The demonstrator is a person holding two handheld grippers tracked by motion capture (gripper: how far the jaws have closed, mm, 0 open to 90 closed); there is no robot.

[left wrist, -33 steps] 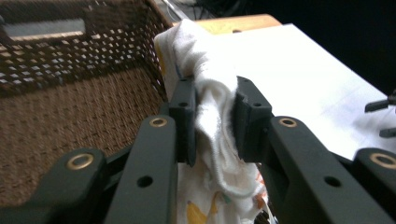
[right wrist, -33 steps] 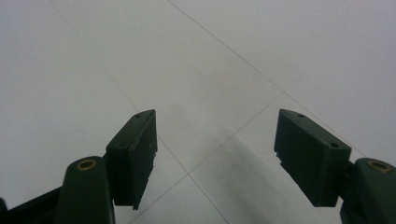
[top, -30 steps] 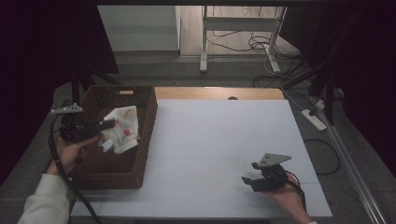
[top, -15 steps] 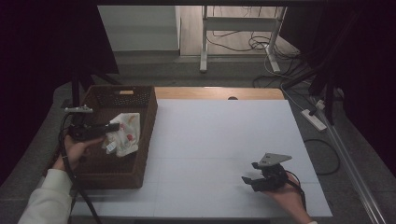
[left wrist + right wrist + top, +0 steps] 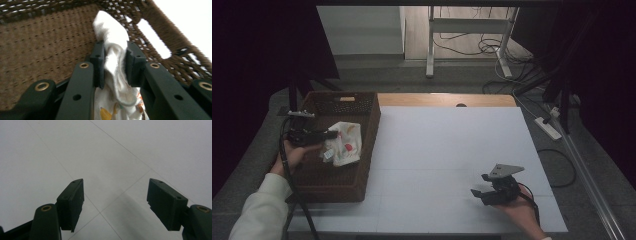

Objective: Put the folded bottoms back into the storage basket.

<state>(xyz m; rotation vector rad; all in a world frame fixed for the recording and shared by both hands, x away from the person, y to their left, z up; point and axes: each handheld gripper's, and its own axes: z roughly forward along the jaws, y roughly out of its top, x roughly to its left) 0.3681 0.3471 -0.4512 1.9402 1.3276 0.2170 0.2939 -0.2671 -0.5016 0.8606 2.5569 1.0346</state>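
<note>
A white cloth (image 5: 344, 142) with small coloured prints hangs inside the brown woven basket (image 5: 367, 127) at the table's left edge. My left gripper (image 5: 332, 134) is shut on the white cloth; in the left gripper view its pads pinch a bunched fold of the cloth (image 5: 113, 56) above the basket floor (image 5: 42, 52). Near the front right of the white table (image 5: 447, 150), my right gripper (image 5: 478, 194) rests open. In the right gripper view its jaws stand wide apart with only bare table (image 5: 112, 157) between them, gripper (image 5: 115, 195).
The basket has a cut-out handle slot (image 5: 152, 40) in its wall. A metal stand (image 5: 467, 30), cables and a power strip (image 5: 548, 127) lie on the floor beyond the table. A wooden strip (image 5: 447, 99) borders the table's far edge.
My left gripper has carried the cloth back and lower into the basket. The right gripper has stayed where it was.
</note>
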